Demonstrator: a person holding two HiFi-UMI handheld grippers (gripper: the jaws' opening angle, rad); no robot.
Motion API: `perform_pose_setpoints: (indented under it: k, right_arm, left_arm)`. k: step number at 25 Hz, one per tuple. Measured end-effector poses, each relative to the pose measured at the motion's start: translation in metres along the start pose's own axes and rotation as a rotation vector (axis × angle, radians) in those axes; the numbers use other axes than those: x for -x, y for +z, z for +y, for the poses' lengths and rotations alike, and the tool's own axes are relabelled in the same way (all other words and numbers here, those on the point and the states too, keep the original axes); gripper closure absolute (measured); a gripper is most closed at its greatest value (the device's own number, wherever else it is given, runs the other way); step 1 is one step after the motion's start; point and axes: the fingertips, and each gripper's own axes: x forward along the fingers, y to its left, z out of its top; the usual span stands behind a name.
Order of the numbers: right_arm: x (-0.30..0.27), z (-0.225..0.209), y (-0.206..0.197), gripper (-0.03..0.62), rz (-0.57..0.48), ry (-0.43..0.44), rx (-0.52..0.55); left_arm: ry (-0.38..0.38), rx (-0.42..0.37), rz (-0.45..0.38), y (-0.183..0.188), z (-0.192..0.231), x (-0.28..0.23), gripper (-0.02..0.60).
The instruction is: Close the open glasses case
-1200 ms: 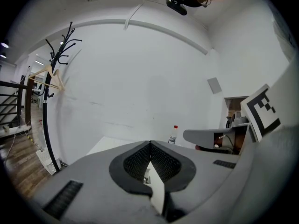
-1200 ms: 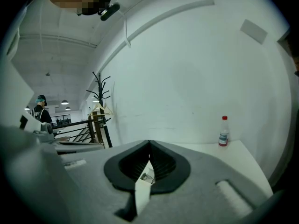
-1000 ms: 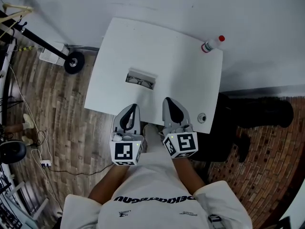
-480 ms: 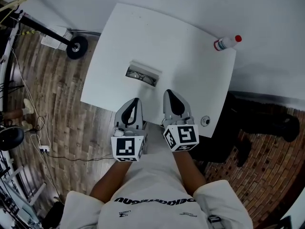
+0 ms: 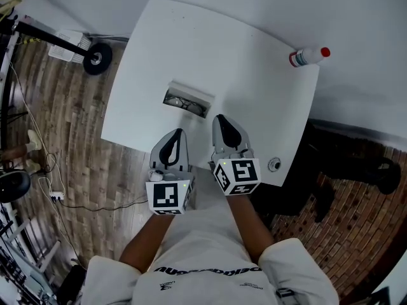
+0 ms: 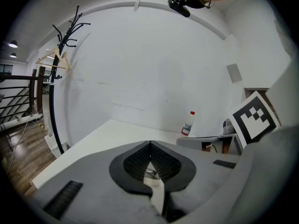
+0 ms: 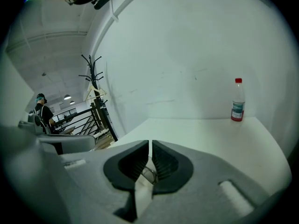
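Observation:
The open glasses case point(image 5: 187, 99) lies on the white table point(image 5: 254, 94), left of its middle, with dark-framed glasses inside and its lid up at the far side. My left gripper point(image 5: 178, 132) sits shut and holds nothing, just short of the case's near edge. My right gripper point(image 5: 218, 117) is shut and holds nothing too, a little to the right of the case. In the left gripper view the jaws point(image 6: 149, 144) meet over the table. The jaws point(image 7: 150, 143) also touch in the right gripper view. A sliver of the glasses shows through each gap.
A clear bottle with a red cap point(image 5: 308, 56) lies at the table's far right corner; it also shows as the bottle point(image 6: 188, 123) and the bottle point(image 7: 238, 100). A wheeled stand base point(image 5: 95, 59) is on the wooden floor at left. A black coat rack point(image 6: 63, 55) stands by the wall.
Both grippers have edged a little forward toward the case and stayed shut. The head view has shifted slightly; the case has not moved on the table.

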Motion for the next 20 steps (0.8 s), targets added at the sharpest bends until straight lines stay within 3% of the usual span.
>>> perform_pose_setpoints:
  k: [20]
  right_arm:
    - [-0.052, -0.042, -0.055, 0.523, 0.166, 0.022, -0.08]
  left_arm:
    - [0.04, 0.023, 0.058, -0.038, 0.011, -0.039, 0.584]
